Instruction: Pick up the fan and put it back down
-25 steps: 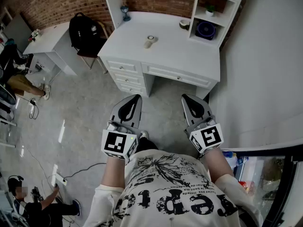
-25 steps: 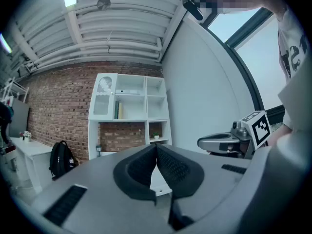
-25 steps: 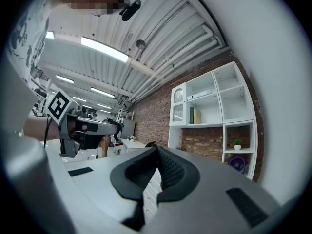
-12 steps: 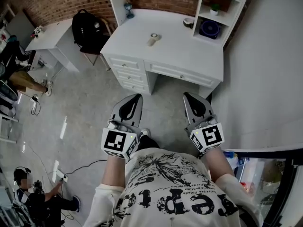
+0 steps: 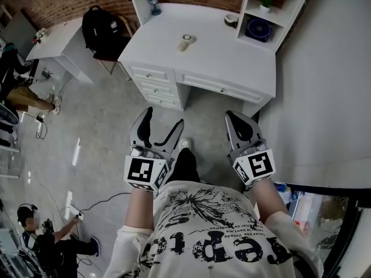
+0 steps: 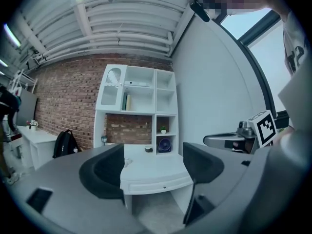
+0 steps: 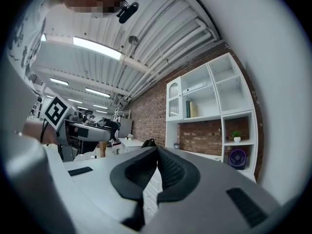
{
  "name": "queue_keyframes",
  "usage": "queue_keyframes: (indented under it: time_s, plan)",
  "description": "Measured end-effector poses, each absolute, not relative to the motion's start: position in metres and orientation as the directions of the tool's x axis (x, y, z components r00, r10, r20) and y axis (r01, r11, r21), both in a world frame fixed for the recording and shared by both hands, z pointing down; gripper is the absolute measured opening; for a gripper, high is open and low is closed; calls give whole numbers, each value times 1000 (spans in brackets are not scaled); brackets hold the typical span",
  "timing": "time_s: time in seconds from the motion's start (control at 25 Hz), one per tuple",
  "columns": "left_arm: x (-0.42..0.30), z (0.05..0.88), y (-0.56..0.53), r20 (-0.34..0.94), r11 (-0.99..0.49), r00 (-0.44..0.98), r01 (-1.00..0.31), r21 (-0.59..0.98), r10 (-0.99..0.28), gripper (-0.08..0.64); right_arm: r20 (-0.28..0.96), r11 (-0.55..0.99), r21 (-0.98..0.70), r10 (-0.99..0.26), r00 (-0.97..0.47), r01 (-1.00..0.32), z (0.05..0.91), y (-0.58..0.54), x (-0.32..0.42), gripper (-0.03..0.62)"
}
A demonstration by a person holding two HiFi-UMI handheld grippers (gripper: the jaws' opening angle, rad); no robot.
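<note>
A round dark-blue fan [image 5: 258, 29] stands in the lower cubby of the white shelf unit at the desk's far right; it also shows as the fan [image 6: 164, 145] and the fan [image 7: 237, 158]. A small pale hand-held device [image 5: 185, 42] lies in the middle of the desktop. Both grippers are held level over the floor, well short of the desk. My left gripper [image 5: 162, 123] is opening, with nothing between its jaws; through the left gripper [image 6: 153, 167] I see only the desk. My right gripper [image 5: 233, 119] is shut and empty, and the pads of the right gripper [image 7: 157, 156] meet.
The white desk [image 5: 232, 68] has drawers on its left side and a shelf tower. A black backpack [image 5: 101, 30] sits on a chair beside it, with a second white table [image 5: 55, 45] further left. People sit at the far left. A white wall [image 5: 324, 97] runs along the right.
The left gripper's jaws have gone from shut to wide apart. The right gripper stays shut. Both grippers have sunk a little in the view.
</note>
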State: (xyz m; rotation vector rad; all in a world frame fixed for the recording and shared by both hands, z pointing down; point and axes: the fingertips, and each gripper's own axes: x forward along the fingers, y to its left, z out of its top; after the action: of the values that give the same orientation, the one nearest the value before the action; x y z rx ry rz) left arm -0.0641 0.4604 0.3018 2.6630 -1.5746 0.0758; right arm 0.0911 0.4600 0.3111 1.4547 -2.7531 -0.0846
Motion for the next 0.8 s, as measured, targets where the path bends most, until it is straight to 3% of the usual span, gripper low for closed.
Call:
queue_keyframes:
  time_s: [0.4, 0.8]
  plan:
    - [-73, 331, 337, 113, -500, 502, -865, 50, -857, 362, 56, 562, 82, -827, -559, -823, 337, 346, 79, 14]
    - [-94, 346, 129, 163, -526, 532, -847, 78, -831, 362, 108, 520, 59, -852, -512, -852, 345, 139, 62, 14]
